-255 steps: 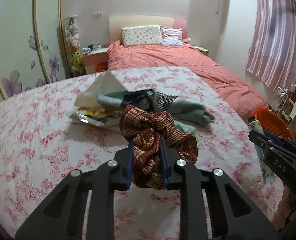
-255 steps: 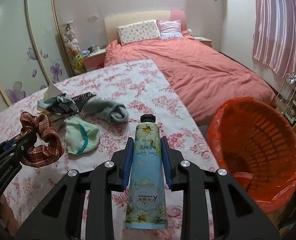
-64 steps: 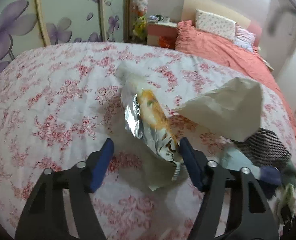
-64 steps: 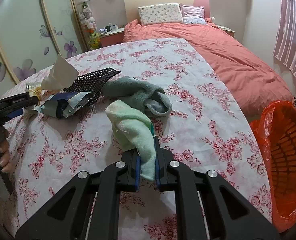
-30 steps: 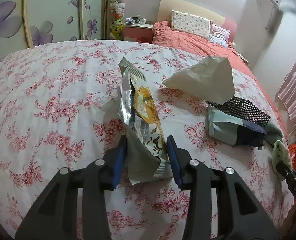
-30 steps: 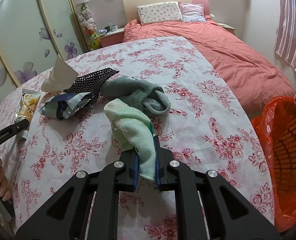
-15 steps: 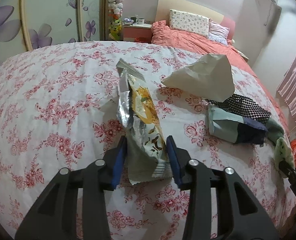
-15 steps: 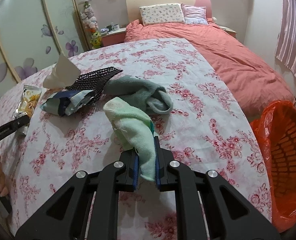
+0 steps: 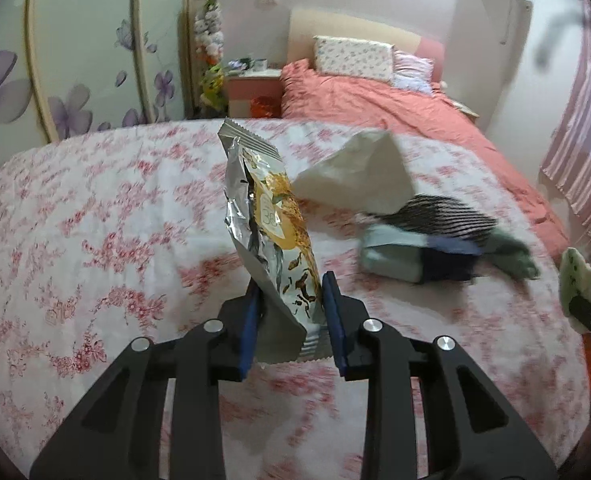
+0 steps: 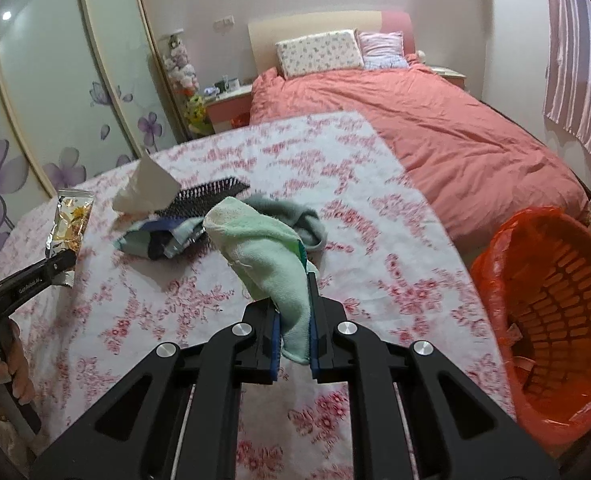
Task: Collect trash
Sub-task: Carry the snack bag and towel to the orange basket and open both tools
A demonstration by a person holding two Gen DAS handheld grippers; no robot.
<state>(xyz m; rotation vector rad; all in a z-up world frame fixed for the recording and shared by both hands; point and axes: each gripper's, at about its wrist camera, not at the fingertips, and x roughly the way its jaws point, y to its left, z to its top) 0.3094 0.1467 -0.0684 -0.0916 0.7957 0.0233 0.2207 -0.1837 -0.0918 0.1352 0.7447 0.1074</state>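
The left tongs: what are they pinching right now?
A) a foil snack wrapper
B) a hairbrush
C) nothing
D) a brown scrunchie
A: the left tongs are shut on the foil snack wrapper, which is raised above the floral tablecloth.

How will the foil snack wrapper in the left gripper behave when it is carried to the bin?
The snack wrapper looks thin and creased, so probably light and half-stiff: it stands above the left gripper unsupported. Its glossy foil may be slippery.

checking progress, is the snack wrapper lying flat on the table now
No, the left tool holds the snack wrapper upright, lifted off the floral tablecloth.
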